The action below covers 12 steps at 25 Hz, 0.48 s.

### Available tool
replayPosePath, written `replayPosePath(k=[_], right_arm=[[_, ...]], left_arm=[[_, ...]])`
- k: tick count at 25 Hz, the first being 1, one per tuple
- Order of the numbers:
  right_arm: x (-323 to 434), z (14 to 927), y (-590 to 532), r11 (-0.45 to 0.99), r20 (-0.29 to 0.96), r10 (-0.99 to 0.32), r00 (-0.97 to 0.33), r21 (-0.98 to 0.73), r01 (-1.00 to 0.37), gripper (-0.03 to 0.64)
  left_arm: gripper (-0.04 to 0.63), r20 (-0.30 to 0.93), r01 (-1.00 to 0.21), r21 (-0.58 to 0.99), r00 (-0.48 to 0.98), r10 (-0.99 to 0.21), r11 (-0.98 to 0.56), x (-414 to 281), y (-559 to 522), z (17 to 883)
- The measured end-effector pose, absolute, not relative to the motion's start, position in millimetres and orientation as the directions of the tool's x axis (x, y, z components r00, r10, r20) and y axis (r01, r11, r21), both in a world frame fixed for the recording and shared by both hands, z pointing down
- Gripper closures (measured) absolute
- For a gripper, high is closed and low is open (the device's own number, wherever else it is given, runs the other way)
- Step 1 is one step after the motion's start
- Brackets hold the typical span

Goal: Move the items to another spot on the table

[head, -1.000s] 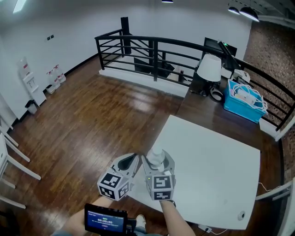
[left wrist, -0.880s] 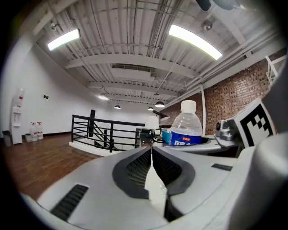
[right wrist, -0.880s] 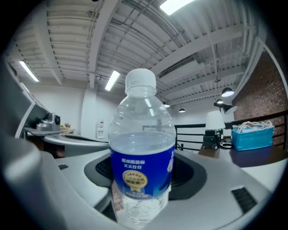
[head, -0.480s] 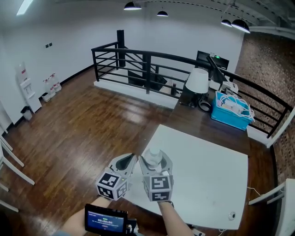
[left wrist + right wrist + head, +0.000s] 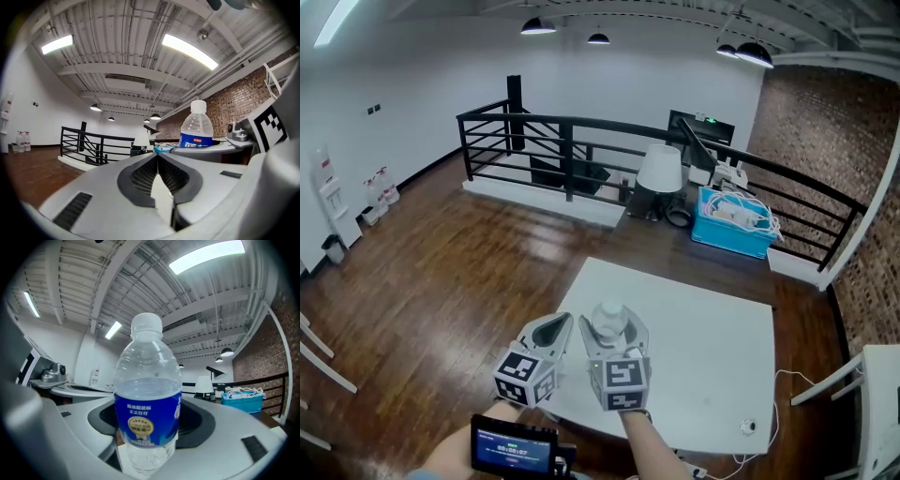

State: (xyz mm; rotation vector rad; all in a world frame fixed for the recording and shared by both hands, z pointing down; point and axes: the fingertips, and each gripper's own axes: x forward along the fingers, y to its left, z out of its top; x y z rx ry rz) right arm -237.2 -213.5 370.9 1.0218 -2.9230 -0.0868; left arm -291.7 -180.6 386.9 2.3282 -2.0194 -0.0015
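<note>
Upright, the water bottle (image 5: pixel 147 399) stands clamped between the right hand-held gripper's (image 5: pixel 616 325) jaws.

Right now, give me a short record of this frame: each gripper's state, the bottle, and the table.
left gripper: jaws together, nothing between them
right gripper: closed on the bottle
bottle: clear, white cap, blue label, upright
bottle place: held in the air, by the near left edge of the table in the head view
grippers: side by side, close together
table: white
</note>
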Motion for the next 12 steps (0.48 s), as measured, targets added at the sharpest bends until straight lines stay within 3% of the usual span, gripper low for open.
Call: replayPosePath(k=[12], right_arm=[[-117, 360, -235, 0.696, 0.002, -0.717, -0.697, 0.063, -0.716, 0.325]], left_arm=[[0.583, 0.039, -0.963, 0.036, 0.269, -0.962, -0.268, -172, -208, 374]])
